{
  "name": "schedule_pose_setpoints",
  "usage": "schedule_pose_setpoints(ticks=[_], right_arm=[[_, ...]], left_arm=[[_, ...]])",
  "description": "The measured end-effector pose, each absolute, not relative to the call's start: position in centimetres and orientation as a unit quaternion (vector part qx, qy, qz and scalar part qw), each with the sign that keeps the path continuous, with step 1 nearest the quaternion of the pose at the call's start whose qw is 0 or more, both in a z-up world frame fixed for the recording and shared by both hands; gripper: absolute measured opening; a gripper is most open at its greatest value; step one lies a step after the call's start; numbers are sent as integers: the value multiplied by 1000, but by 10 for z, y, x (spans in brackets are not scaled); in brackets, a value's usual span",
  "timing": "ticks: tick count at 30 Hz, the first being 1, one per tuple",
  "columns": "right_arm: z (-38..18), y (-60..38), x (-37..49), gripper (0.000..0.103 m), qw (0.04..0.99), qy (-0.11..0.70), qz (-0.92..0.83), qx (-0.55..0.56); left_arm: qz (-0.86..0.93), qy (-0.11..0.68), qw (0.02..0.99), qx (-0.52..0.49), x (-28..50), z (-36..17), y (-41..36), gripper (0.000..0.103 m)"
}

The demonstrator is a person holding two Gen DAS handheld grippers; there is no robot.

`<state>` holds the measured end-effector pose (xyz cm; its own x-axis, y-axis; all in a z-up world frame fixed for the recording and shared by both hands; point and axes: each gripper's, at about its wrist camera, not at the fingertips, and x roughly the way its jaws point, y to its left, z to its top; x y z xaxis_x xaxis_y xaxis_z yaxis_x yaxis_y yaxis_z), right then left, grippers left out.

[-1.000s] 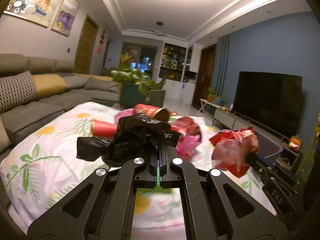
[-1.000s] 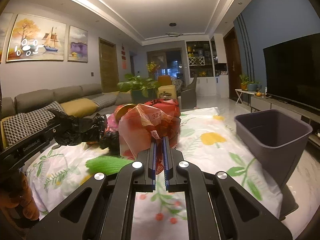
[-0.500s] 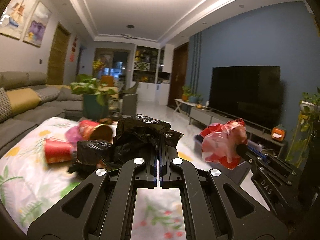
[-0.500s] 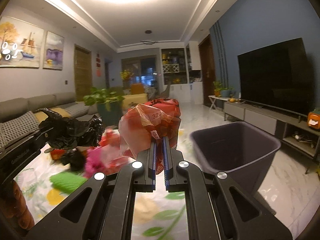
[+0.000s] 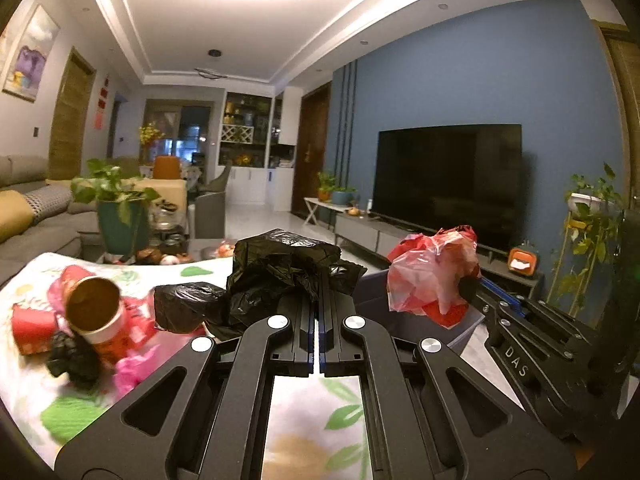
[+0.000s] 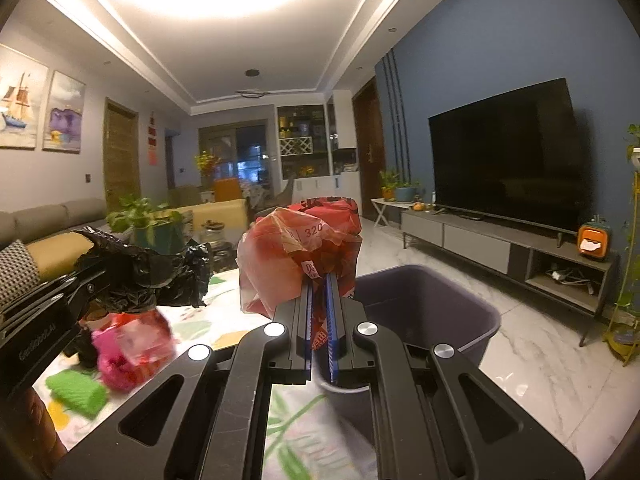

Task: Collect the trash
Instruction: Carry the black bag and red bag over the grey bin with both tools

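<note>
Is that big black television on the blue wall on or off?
Off, it seems. The big black television shows a uniformly dark screen with no picture, only faint room reflections.

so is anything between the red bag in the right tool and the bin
Nothing visible. The red plastic bag is clamped in the right tool, and the grey bin sits open just beyond and below it, with no object in the gap. The black bag in the left tool hangs off to the left.
</note>
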<state>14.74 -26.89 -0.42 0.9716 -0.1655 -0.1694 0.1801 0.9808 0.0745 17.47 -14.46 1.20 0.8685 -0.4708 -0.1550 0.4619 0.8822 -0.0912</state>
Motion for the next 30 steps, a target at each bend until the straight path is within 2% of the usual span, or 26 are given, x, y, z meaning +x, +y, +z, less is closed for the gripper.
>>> schedule_pose_setpoints(ticks=[30], right_arm=[[-13,-324,172,7,982,77,-163,62]], left_arm=[[-326,119,938,-25,252,-13,-242,0]])
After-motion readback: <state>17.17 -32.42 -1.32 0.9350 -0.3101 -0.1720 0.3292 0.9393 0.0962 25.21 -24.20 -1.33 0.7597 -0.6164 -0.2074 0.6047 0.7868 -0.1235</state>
